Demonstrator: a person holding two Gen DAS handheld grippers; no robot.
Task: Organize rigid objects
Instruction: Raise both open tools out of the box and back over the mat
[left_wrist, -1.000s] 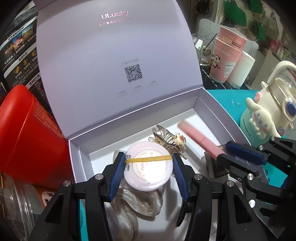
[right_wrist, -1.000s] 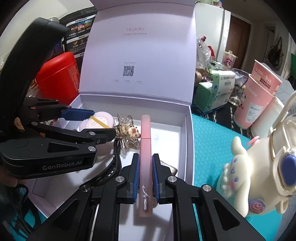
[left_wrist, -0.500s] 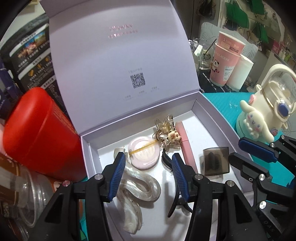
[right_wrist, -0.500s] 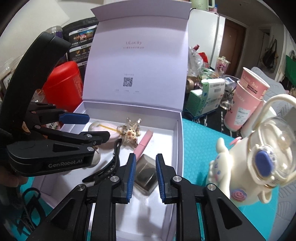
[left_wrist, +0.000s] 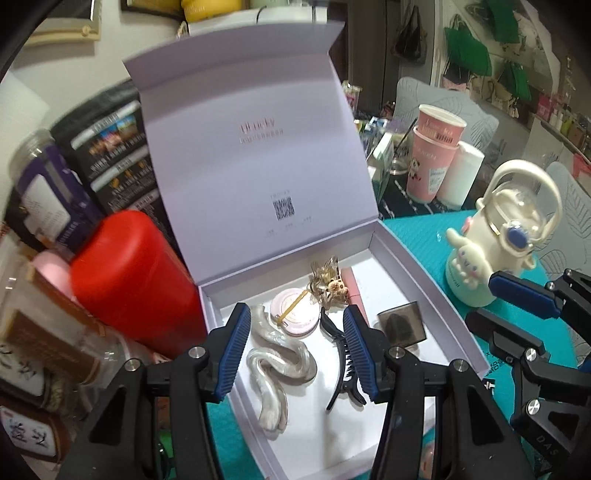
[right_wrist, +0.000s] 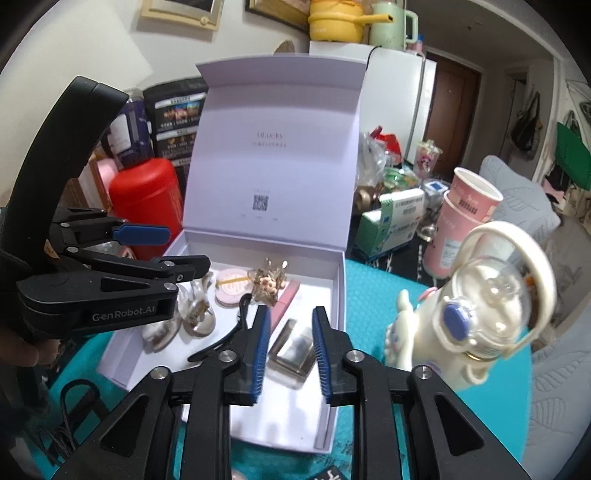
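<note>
Both grippers now stand empty above the box (left_wrist: 436, 291). The left gripper (left_wrist: 295, 350), jaws wide, has let go of the pink compact (left_wrist: 293, 314), which lies near the box's hinge. The right gripper (right_wrist: 290, 354), jaws apart, has released the pink tube (right_wrist: 284, 301) beside the compact. Judgement: both placements complete.

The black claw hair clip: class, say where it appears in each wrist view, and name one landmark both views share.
Left wrist view: black claw hair clip lies in the box, lower centre, just left of the right finger.
Right wrist view: clip lies left of centre, beside the left finger.
Shared landmark: QR code inside the lid.
</note>
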